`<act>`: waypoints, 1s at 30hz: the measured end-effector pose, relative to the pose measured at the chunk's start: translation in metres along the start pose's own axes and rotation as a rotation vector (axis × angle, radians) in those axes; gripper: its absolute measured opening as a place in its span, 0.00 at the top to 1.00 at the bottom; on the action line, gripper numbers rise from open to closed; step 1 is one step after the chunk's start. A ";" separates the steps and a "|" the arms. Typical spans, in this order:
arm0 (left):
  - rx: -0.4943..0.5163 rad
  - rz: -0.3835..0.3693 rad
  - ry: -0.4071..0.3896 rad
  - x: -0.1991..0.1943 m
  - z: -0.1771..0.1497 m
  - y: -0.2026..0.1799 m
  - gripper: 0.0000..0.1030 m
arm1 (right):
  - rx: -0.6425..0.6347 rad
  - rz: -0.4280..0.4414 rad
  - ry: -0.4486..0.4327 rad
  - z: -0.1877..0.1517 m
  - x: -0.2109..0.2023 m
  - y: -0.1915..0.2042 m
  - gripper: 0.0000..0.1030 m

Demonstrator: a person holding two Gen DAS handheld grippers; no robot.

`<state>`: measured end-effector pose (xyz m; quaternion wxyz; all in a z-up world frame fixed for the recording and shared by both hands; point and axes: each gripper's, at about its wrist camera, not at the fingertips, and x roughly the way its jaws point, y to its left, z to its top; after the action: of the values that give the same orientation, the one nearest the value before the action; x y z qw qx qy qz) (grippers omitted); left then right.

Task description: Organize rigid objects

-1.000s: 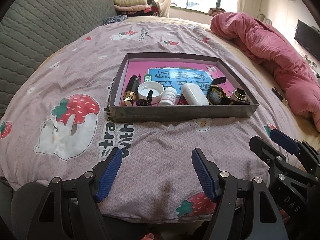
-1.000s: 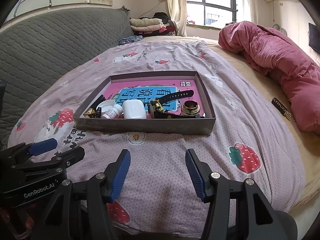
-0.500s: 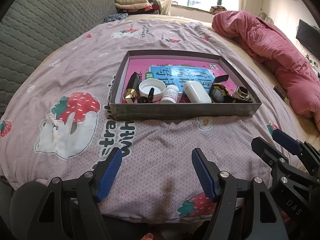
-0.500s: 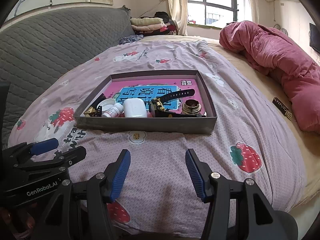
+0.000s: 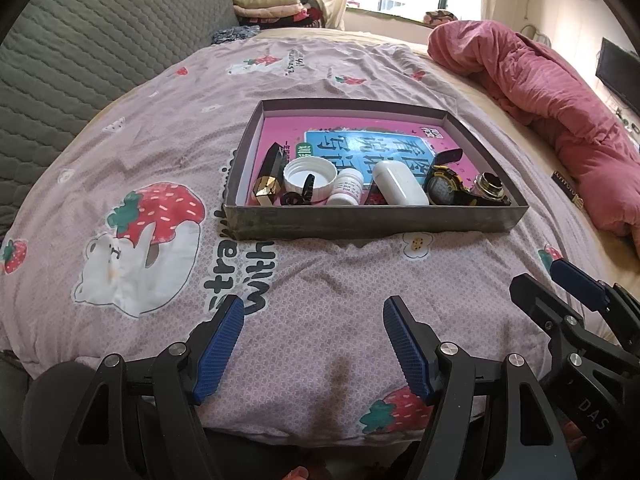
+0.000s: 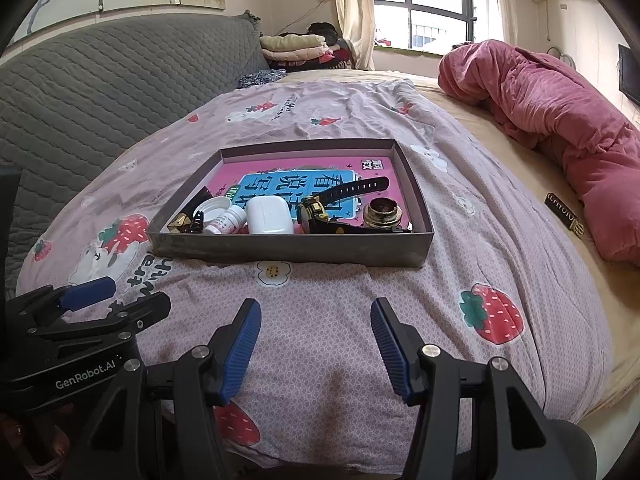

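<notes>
pink quilt (image 6: 560, 120) | folded clothes (image 6: 296, 46) | grey headboard (image 6: 100, 80)

Home bedroom: bed (image 6: 460, 152) w/ strawberry sheet (image 5: 320, 288), curtained window (image 6: 424, 4).

The black plastic left gripper (image 5: 312, 344) carried ribbed blue pads (image 5: 218, 346) on angular fingers fixed with round silver screws; white "GenRobot.AI" lettering marked its body. The matching black right gripper (image 6: 316, 344) had identical blue pads (image 6: 388, 346), silver screws and "DAS" printed in grey.
</notes>
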<state>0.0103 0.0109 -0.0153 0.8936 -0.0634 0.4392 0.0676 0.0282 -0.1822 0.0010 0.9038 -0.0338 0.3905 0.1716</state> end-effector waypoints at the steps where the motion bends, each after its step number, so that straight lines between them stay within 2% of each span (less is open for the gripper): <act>1: -0.001 0.000 0.001 0.000 0.000 0.000 0.29 | 0.001 0.000 0.001 0.000 0.000 0.000 0.45; 30: -0.001 0.003 -0.013 -0.003 0.001 0.000 0.29 | -0.005 0.003 -0.007 0.000 -0.005 0.000 0.45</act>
<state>0.0088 0.0111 -0.0123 0.8964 -0.0625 0.4333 0.0695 0.0248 -0.1839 0.0048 0.9049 -0.0350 0.3868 0.1741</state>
